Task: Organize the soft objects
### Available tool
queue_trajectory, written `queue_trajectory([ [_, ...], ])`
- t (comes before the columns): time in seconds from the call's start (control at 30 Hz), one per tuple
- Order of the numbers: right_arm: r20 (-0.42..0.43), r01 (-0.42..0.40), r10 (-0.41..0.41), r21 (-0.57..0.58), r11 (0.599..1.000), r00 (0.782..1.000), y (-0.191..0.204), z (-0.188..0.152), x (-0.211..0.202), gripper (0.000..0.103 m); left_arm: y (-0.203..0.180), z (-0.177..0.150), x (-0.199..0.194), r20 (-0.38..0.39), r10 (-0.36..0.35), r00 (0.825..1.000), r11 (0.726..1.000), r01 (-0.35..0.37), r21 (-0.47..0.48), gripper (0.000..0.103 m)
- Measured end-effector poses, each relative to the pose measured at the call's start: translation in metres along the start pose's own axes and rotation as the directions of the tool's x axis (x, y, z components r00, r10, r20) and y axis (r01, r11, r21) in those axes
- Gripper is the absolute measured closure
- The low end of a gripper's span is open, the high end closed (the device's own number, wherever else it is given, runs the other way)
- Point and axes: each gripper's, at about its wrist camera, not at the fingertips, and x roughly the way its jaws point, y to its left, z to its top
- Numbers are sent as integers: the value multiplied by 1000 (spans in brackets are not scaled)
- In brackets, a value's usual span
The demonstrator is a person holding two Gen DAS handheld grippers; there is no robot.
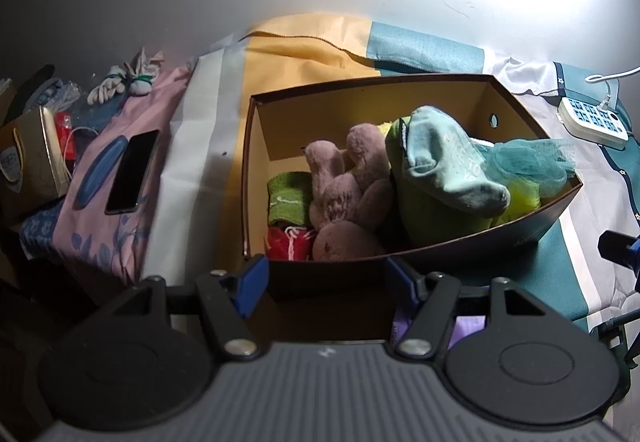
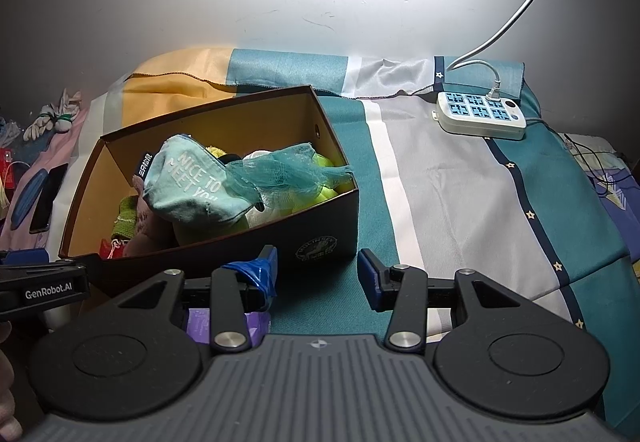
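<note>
A brown cardboard box [image 1: 360,98] stands open on the bed, packed with soft things. Inside lie a purple plush rabbit [image 1: 348,194], a light blue sock [image 1: 448,162], teal mesh [image 1: 532,158], a green knit piece [image 1: 288,198] and a red knit piece [image 1: 288,242]. My left gripper [image 1: 326,278] is open just in front of the box's near wall, holding nothing. In the right wrist view the sock [image 2: 192,186] reads "NICE TO MEET YOU". My right gripper [image 2: 316,274] is open over the teal sheet beside the box's [image 2: 320,234] front corner, with nothing between its fingers.
A white power strip [image 2: 480,114] with a plugged cable lies at the back right. To the left of the box lie a dark phone [image 1: 132,170] on pink cloth, a bundle of white gloves [image 1: 124,82] and a paper bag [image 1: 28,166]. A wall rises behind the bed.
</note>
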Motion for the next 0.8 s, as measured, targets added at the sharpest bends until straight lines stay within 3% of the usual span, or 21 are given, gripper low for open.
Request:
queue_trajectory([
  [0.8,7,5,-5,-13,1000,1000,2,1,-4,75,0,-2,-8,27,-4,1000,1000,3,1,35],
])
